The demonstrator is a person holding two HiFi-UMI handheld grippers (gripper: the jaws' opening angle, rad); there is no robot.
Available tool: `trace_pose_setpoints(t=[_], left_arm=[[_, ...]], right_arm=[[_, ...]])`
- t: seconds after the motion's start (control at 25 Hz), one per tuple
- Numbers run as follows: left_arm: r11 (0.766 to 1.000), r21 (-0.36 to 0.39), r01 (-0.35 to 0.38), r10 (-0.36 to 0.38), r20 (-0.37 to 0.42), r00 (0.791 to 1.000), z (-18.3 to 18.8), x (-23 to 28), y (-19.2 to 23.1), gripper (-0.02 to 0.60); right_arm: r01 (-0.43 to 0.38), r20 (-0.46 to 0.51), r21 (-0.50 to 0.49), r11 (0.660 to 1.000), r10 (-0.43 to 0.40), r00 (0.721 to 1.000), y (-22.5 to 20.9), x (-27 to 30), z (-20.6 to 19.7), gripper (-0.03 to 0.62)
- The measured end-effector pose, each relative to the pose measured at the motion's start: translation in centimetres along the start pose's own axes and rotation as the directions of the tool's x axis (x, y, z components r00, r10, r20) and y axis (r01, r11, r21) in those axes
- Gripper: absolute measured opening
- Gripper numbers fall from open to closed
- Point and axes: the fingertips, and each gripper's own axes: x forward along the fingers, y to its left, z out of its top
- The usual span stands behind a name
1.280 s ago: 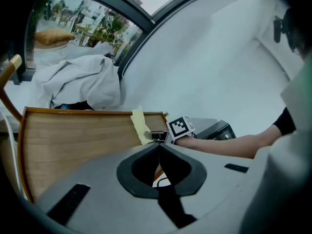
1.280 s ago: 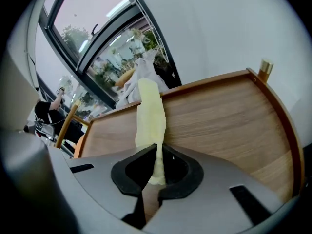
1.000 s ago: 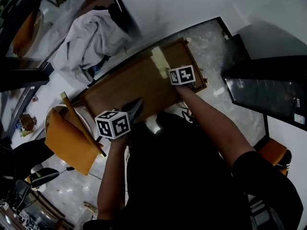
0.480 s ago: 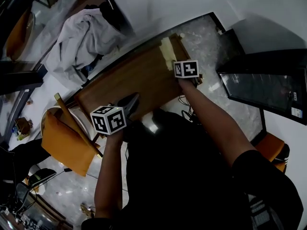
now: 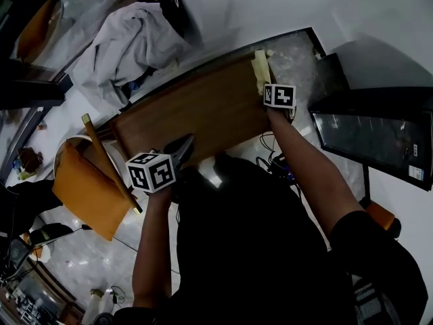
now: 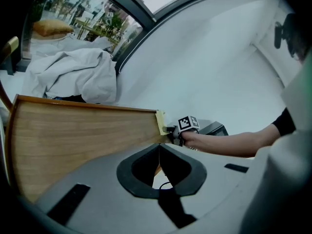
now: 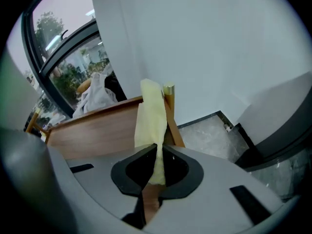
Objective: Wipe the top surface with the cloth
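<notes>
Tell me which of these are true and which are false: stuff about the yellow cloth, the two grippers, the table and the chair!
1. The right gripper is shut on the yellow cloth. True.
2. The left gripper holds a sponge. False: its jaws are together with nothing between them.
3. The cloth lies at the right end of the wooden top. True.
4. The chair beside the table is blue. False: it is orange.
5. A pile of white fabric lies beyond the table. True.
</notes>
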Motion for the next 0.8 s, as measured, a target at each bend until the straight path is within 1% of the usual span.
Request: trace_pose_setpoints(t=[0.08, 0.16, 0.2, 0.28, 0.36, 0.48, 0.6, 0.68, 0.72, 0.76, 0.8], left_arm=[[1.0, -0.002, -0.002, 0.002, 0.004, 1.0, -0.2, -0.3, -0.2, 0.011], [1.0, -0.011, -0.005, 0.005, 0.016, 1.0, -0.2, -0.8, -0.2, 0.011], [1.0, -0.015, -0.007, 0.008, 0.025, 1.0, -0.2, -1.1, -0.2, 0.011], [1.0, -0.021, -0.008, 0.009, 0.041, 0.999, -0.3, -1.9, 0.0, 0.011], [1.0, -0.02, 0.01, -0.009, 0.054, 0.998, -0.5, -2.8, -0.1, 0.011], [0.998, -0.018, 0.061, -0.06, 0.085, 0.995, -0.7, -4.0, -0.5, 0.011], [0.996, 0.002, 0.087, -0.087, 0.085, 0.993, -1.6, -5.7, -1.0, 0.011], [0.996, 0.025, 0.084, -0.086, 0.08, 0.993, -2.2, -7.4, -0.9, 0.011], [0.997, 0.024, 0.079, -0.081, 0.085, 0.993, -2.4, -8.4, -0.8, 0.011], [0.997, 0.009, 0.073, -0.073, 0.098, 0.993, -2.6, -9.5, -0.4, 0.011], [0.997, -0.022, 0.069, -0.066, 0.119, 0.991, -2.7, -10.7, 0.1, 0.011]], right_arm=[[0.014, 0.002, -0.009, 1.0, -0.014, 1.0, -0.1, -0.1, 0.0, 0.032], [0.027, 0.027, 0.036, 0.999, -0.028, 0.999, 0.0, -0.6, -0.1, 0.032], [0.015, 0.05, 0.062, 0.998, -0.018, 0.999, 0.6, -0.9, 0.0, 0.032], [-0.054, 0.101, 0.082, 0.995, 0.045, 0.994, 3.2, -1.9, 0.0, 0.032], [-0.158, 0.116, 0.068, 0.985, 0.15, 0.982, 7.4, -3.1, -0.9, 0.032], [-0.317, 0.091, 0.035, 0.948, 0.313, 0.945, 14.4, -4.8, -2.6, 0.032], [-0.443, 0.049, 0.014, 0.896, 0.442, 0.896, 21.4, -6.3, -4.1, 0.032], [-0.5, 0.027, -0.005, 0.866, 0.5, 0.865, 25.9, -7.2, -4.7, 0.032], [-0.522, 0.014, -0.023, 0.852, 0.523, 0.852, 28.1, -7.5, -5.1, 0.032], [-0.54, 0.003, -0.042, 0.841, 0.54, 0.841, 30.2, -7.7, -5.4, 0.032], [-0.553, -0.007, -0.057, 0.831, 0.554, 0.833, 32.2, -7.8, -5.7, 0.032]])
